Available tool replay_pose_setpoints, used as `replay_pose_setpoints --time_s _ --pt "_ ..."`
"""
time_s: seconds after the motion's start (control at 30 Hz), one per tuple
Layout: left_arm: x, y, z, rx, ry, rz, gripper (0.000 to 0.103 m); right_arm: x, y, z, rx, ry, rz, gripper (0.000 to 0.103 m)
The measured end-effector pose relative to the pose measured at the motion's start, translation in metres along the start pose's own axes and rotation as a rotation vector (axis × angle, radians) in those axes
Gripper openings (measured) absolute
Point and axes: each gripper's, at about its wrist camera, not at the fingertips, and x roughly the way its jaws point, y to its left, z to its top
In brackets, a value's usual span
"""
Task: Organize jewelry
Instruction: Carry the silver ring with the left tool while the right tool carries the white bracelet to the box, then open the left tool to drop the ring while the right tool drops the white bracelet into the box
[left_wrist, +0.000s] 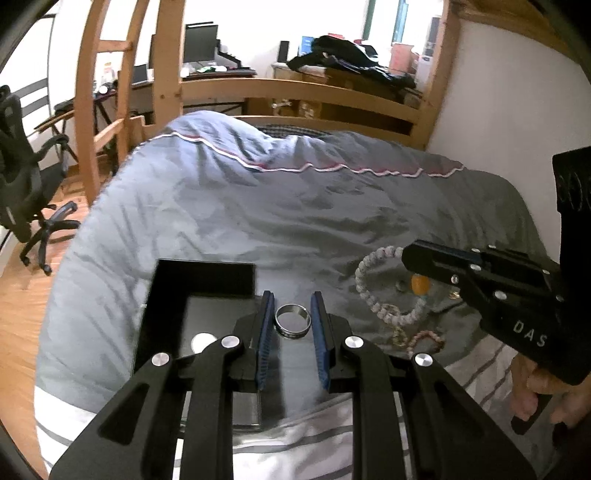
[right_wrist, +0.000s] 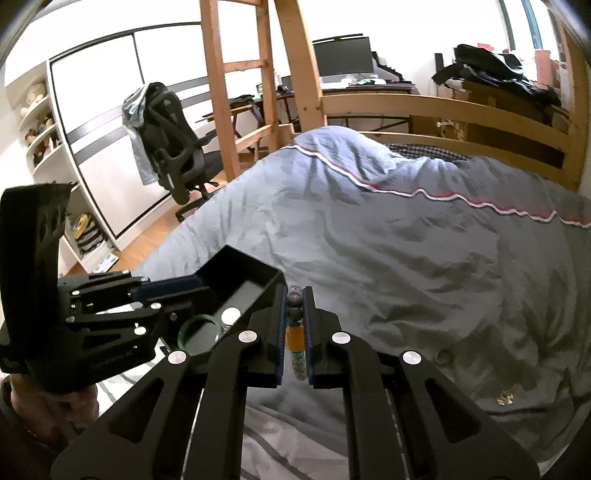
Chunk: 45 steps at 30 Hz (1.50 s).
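Left wrist: we see the left gripper (left_wrist: 293, 320) clamping a ring (left_wrist: 293, 320), bore facing the lens; box (left_wrist: 168, 291) at 9 o'clock, bracelet (left_wrist: 373, 284) at 2.

Right wrist: right gripper (right_wrist: 294, 325) pinches that bracelet (right_wrist: 295, 334), beads running along the fingers; only here the box's (right_wrist: 240, 264) inside shows.

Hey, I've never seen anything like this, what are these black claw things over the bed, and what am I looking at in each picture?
They are hand-held grippers, one per hand, each with a camera looking along its fingers. The left gripper, in its own view, pinches a silver ring beside a black box. The right gripper, in its own view, is shut on a beaded bracelet with an orange bead. A pale bead bracelet and small gold pieces lie on the grey duvet.
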Motion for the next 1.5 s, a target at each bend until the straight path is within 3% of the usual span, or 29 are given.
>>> replay_pose_setpoints --time_s 0.33,0.9,1.5 --pt "-0.004 0.036 -0.001 -0.04 0.015 0.044 0.02 0.025 0.034 0.013 -0.04 0.013 0.04 0.009" --pt "0.015 0.08 -0.013 -0.098 0.151 0.106 0.02 0.07 0.079 0.017 -0.079 0.058 0.105 0.009" --pt "0.013 0.09 -0.015 -0.137 0.149 0.149 0.022 0.092 0.094 0.006 -0.08 0.13 0.152 0.01"
